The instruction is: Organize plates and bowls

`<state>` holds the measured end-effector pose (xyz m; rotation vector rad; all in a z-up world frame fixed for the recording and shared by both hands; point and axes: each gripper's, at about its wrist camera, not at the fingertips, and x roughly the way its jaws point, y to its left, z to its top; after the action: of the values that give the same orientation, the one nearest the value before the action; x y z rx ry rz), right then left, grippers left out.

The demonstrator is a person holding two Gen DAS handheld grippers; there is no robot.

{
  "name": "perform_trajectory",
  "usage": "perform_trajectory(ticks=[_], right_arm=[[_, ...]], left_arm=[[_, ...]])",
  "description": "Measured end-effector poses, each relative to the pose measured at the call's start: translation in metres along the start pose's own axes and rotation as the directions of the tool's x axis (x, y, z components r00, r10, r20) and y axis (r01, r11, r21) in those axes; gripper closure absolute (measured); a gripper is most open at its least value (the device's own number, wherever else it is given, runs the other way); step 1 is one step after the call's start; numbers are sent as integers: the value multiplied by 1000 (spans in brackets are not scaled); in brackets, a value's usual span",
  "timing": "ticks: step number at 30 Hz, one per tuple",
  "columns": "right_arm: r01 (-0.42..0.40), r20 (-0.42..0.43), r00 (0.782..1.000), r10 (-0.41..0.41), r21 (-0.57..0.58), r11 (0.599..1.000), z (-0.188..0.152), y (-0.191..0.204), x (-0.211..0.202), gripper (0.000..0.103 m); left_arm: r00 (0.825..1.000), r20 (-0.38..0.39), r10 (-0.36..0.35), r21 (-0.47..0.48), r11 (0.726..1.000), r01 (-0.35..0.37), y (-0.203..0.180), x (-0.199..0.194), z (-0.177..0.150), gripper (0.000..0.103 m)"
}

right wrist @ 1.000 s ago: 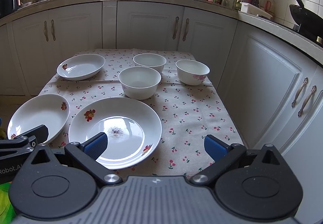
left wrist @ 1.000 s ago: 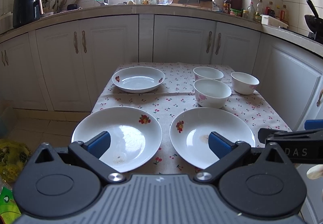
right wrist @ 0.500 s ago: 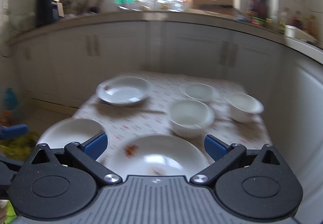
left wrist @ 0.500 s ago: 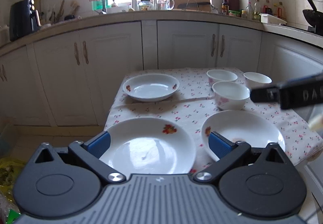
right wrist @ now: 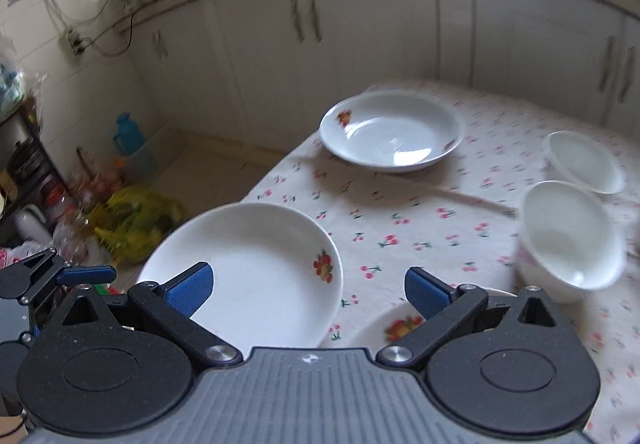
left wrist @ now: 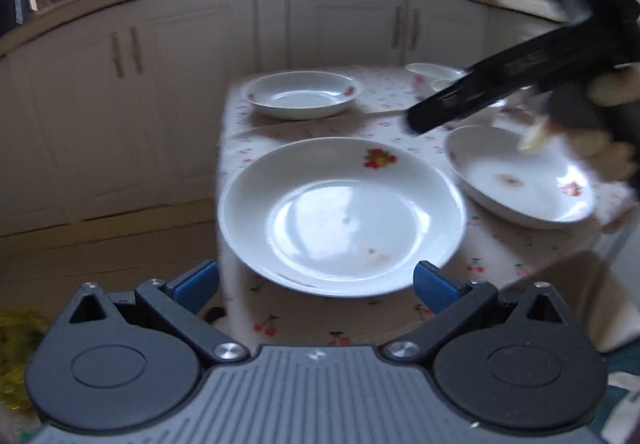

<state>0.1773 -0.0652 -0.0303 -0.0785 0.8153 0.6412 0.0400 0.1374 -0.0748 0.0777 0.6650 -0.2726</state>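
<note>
hovering wide-open left hand-held gripper (left wrist: 316, 280) before round glossy white plate (left wrist: 342, 215); right hand-held gripper (right wrist: 306, 288) wide too.

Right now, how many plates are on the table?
3. The near left plate sits just ahead of the left gripper, the near right plate lies under the right gripper, and the far plate is at the back left. None looks hidden.

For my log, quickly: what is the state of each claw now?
Left claw: open, holding nothing.
Right claw: open, holding nothing.
</note>
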Motion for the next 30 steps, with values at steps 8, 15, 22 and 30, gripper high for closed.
perform_trajectory(ticks=[8,15,22,30], right_arm=[[-77,-83,993,79,29,997,11,-12,42,0],[-119,-150,981,127,58,991,11,-15,63,19],[-150,-179,971,156,48,988,11,-15,68,33],[-158,-181,970,161,31,987,10,-15,68,32]], left_arm=[[993,-56,-108,44,993,111,14,11,-4,1],[986,-71,-148,79,985,153,19,24,-1,1],[979,-72,-191,115,973,199,22,30,1,1],[974,-92,-208,130,967,219,25,38,4,1]])
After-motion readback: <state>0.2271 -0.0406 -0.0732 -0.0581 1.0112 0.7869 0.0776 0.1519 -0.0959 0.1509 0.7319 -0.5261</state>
